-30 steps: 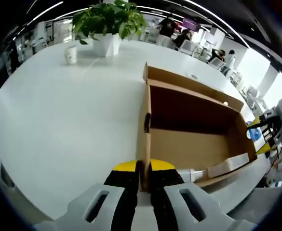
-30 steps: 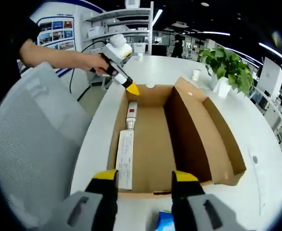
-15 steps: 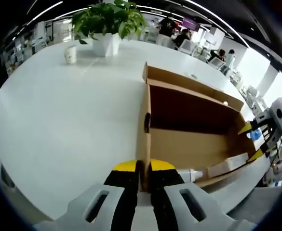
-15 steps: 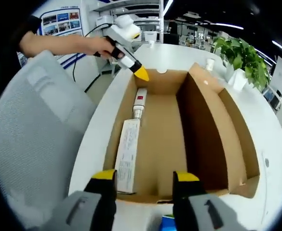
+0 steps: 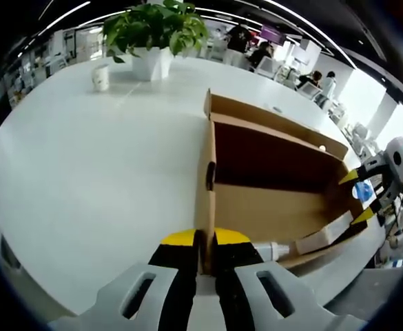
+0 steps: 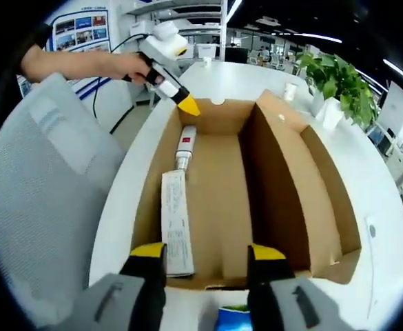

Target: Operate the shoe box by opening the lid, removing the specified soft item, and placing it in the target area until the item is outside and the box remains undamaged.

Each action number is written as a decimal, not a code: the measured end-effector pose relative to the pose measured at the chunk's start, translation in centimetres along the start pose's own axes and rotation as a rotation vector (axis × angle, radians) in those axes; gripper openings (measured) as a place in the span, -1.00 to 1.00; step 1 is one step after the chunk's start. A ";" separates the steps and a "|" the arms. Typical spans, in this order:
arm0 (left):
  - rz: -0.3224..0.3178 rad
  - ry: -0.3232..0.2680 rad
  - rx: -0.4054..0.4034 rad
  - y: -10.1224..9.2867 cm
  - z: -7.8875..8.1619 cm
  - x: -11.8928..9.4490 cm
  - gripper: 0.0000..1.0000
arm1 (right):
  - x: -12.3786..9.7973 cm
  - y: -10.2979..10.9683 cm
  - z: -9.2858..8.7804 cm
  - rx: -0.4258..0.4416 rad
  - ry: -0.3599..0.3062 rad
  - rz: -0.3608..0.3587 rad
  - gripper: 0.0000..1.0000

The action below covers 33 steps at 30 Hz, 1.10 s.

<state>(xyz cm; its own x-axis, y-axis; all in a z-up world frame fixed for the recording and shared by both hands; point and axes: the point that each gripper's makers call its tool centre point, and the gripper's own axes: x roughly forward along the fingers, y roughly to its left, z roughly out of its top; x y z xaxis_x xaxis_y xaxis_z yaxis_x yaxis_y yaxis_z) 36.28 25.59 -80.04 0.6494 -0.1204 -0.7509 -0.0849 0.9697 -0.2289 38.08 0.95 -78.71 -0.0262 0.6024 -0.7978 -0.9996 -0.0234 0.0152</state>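
An open brown cardboard shoe box [image 5: 270, 214] [image 6: 218, 200] lies on the white table, its lid [image 6: 325, 200] folded up along one long side. Inside, along the other long wall, lie a white tube [image 6: 185, 143] [image 5: 273, 249] and a long white carton [image 6: 175, 224] [image 5: 325, 236]. My left gripper [image 5: 204, 238] is shut on the box's end wall; in the right gripper view a hand holds this left gripper [image 6: 186, 106] at the far end. My right gripper [image 6: 207, 254] [image 5: 356, 196] stands open just above the opposite end wall, with nothing between its jaws.
A potted plant [image 5: 153, 31] [image 6: 335, 79] and a small white cup [image 5: 101, 77] [image 6: 290, 91] stand further off on the table [image 5: 84, 172]. A grey mesh chair [image 6: 43, 186] sits at the table's edge. A blue item [image 6: 232, 318] lies under my right gripper.
My right gripper has come in closer over the box's end wall, still open. The left gripper keeps its hold on the other end wall; the box has not moved.
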 end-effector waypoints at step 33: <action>-0.002 -0.004 -0.006 -0.2 0.0 -0.2 -0.90 | 2.1 2.7 2.7 -0.049 -0.095 -0.011 -0.72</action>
<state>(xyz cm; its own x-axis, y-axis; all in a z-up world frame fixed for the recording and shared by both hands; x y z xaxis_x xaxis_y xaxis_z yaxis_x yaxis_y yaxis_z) 36.15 25.42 -79.83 0.6522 -0.1212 -0.7483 -0.0886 0.9682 -0.2340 35.33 4.32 -78.67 -0.0180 0.6759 -0.7368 -0.9982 -0.0538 -0.0250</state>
